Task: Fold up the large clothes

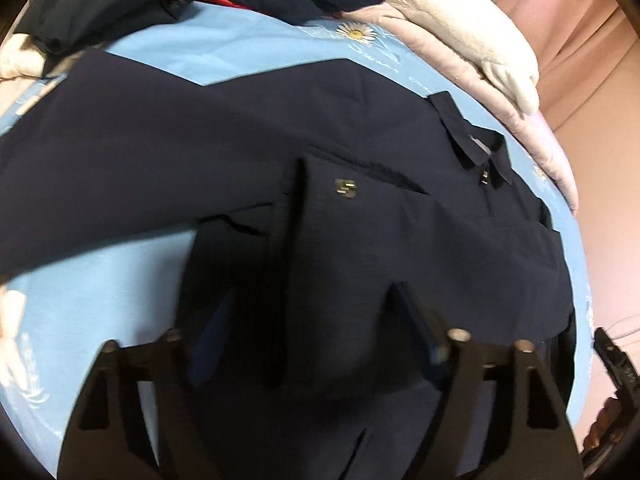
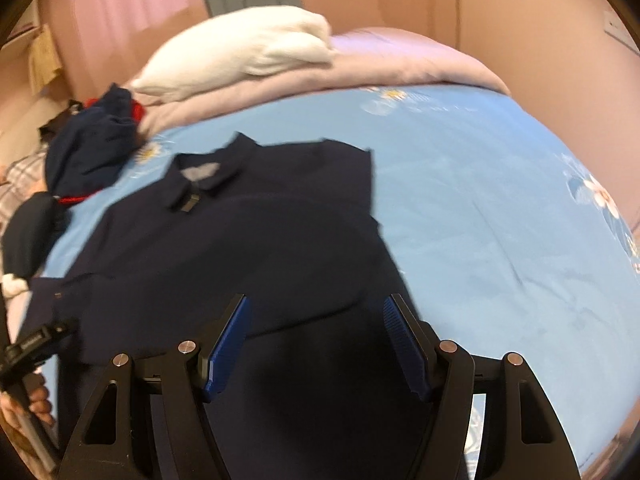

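Note:
A large navy jacket [image 1: 200, 140] [image 2: 240, 240] lies spread on a light blue bedsheet [image 1: 100, 300] [image 2: 480, 200], with its collar [image 1: 472, 136] [image 2: 200, 176] toward the pillows. In the left wrist view a sleeve end with a metal snap [image 1: 346, 188] lies folded across the body. My left gripper [image 1: 312, 292] hangs close over that fold. Its fingers stand apart with dark cloth in the gap, and the left finger is hard to make out against the fabric. My right gripper [image 2: 317, 297] is open over the jacket's lower right part, with nothing pinched between its blue pads [image 2: 230, 344].
A heap of dark and red clothes [image 1: 120, 4] [image 2: 88, 148] sits at the sheet's far left. A white pillow [image 1: 460, 20] [image 2: 248, 48] rests on a pink quilt [image 2: 400, 60] at the head. Bare sheet stretches right of the jacket. Each view's edge shows the other gripper in a hand [image 2: 36, 396].

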A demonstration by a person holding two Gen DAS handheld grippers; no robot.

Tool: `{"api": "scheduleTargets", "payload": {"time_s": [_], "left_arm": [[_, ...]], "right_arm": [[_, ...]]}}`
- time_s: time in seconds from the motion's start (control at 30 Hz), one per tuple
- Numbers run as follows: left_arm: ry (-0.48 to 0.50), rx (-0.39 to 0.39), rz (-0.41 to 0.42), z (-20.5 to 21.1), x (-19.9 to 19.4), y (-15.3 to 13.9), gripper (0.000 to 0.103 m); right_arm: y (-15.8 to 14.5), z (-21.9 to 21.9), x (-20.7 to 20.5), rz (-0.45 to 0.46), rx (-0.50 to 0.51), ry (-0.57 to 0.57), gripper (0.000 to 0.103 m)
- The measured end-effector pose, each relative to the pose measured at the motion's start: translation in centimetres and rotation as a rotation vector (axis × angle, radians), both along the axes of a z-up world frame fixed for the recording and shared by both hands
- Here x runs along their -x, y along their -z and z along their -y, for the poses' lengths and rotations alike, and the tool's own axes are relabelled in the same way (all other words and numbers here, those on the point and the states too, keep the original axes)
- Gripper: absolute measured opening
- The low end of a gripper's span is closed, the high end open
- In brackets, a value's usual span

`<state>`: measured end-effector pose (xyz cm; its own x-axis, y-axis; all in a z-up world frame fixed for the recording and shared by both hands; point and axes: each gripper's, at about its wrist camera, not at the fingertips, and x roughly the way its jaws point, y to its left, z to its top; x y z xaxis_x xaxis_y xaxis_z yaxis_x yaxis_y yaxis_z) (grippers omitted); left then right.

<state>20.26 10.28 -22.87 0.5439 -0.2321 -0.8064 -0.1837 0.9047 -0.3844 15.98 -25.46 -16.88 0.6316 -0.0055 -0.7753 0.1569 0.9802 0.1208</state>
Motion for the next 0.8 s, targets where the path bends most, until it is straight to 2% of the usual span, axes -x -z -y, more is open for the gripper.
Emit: {"api": "scheduleTargets", "payload": {"time_s": [0.03,0.07,0.1,0.13,0.17,0.3,0.47,0.5,0.57,0.7,0.8], "left_arm": [[0.017,0.001,0.010,0.5,0.0,0.0,0.059],[0.026,-0.019,0.020,1.0,0.0,-0.1,0.041],[0.036,-0.044,0.025,1.5,-0.1,-0.2,0.029],[0.043,-0.056,0.027,1.9,-0.3,-0.3,0.025],[0.049,-0.063,0.030,2.1,-0.3,-0.6,0.014],[0.055,-0.139,0.078,3.1,-0.8,-3.1,0.012],[0.068,-0.171,0.181,2.8,-2.2,-8.1,0.012],[0.091,-0.189,0.167,2.8,-2.6,-8.7,0.012],[0.091,-0.206,0.189,2.5,-3.3,-9.9,0.012],[0.097,-0.227,0.200,2.0,-4.7,-10.1,0.012],[0.100,-0.234,0.163,1.7,-5.8,-8.2,0.013]], "right_arm": [[0.2,0.4,0.0,-0.005,-0.005,0.003,0.069],[0.7,0.6,-0.2,-0.014,-0.014,0.008,0.069],[0.9,0.8,-0.2,-0.017,-0.018,0.013,0.069],[1.2,1.0,-0.3,-0.020,-0.025,0.020,0.069],[1.5,1.1,-0.4,-0.021,-0.035,0.027,0.069],[2.1,1.7,-0.2,-0.020,-0.062,0.033,0.069],[2.1,2.5,0.0,-0.005,-0.066,0.042,0.069],[2.1,2.6,0.0,-0.003,-0.070,0.046,0.069],[2.1,2.8,0.0,0.000,-0.074,0.053,0.069],[2.1,2.7,0.1,0.010,-0.059,0.054,0.069],[2.3,2.7,0.1,0.004,-0.046,0.056,0.069]]}}
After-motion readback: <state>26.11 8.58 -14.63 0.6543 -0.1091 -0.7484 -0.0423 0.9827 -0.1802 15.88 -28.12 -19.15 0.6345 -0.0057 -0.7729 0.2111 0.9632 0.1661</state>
